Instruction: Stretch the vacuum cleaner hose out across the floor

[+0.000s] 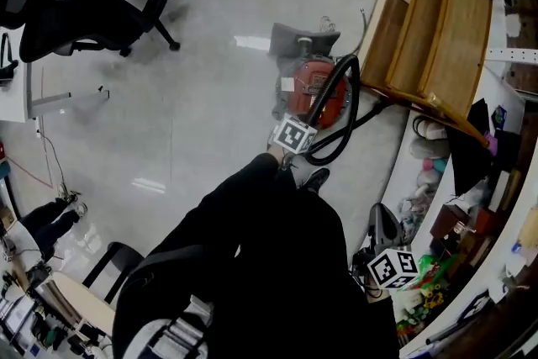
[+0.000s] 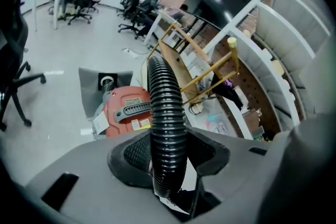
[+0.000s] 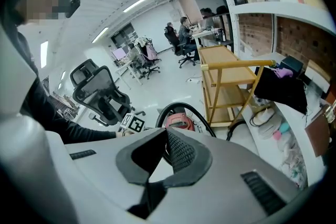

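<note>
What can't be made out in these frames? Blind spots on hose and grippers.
- End of the hose past the left gripper: in the left gripper view it is hidden behind the gripper's body. In the head view it is lost against the person's dark sleeve.
- Where the hose joins the vacuum cleaner: in the head view the hose's loop lies over it.
- Jaws of the right gripper: the head view shows only its marker cube; dark clothing covers the rest.
- Vacuum cleaner labels: left gripper view, too small to read.
</note>
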### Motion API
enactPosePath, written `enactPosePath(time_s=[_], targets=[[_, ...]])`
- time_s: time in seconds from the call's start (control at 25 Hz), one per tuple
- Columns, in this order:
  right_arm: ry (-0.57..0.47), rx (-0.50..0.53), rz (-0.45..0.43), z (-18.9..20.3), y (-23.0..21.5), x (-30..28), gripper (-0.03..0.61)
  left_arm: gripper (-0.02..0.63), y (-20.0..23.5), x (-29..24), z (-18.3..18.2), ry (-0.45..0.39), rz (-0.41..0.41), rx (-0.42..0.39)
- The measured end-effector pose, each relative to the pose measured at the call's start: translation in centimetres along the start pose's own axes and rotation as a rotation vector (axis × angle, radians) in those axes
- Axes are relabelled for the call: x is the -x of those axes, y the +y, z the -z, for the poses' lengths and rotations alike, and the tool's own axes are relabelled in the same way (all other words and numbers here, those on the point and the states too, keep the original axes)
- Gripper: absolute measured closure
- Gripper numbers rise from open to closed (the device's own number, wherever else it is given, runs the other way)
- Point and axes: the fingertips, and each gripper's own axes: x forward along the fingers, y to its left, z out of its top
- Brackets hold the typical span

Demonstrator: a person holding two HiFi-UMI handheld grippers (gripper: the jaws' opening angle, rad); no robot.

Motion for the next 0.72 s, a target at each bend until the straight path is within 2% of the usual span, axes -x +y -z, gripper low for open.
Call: enactPosePath(time_s=[0.16, 0.28, 0.48, 0.72], targets=[[-0.075, 0.044, -0.025, -2.9, 0.5, 1.2, 0.565, 0.430, -7.1, 4.2, -1.0, -0.061, 0.034, -0.189], [-0.126, 0.076, -0.044, -4.5, 0.7, 3.3, 0.565, 0.430, -12.8, 7.2, -1.1, -0.102, 0.071, -0.291], [-0.218, 0.104, -0.078, -5.6, -0.1, 5.2, 0.565, 0.430, -18.5, 10.8, -2.2, -0.119, 0.090, -0.400], [-0.292, 0.121, -0.121, -5.6, -2.9, 8.8, 0.565, 0.426, -25.6, 16.7, -4.2, -0.197, 0.088, -0.459]])
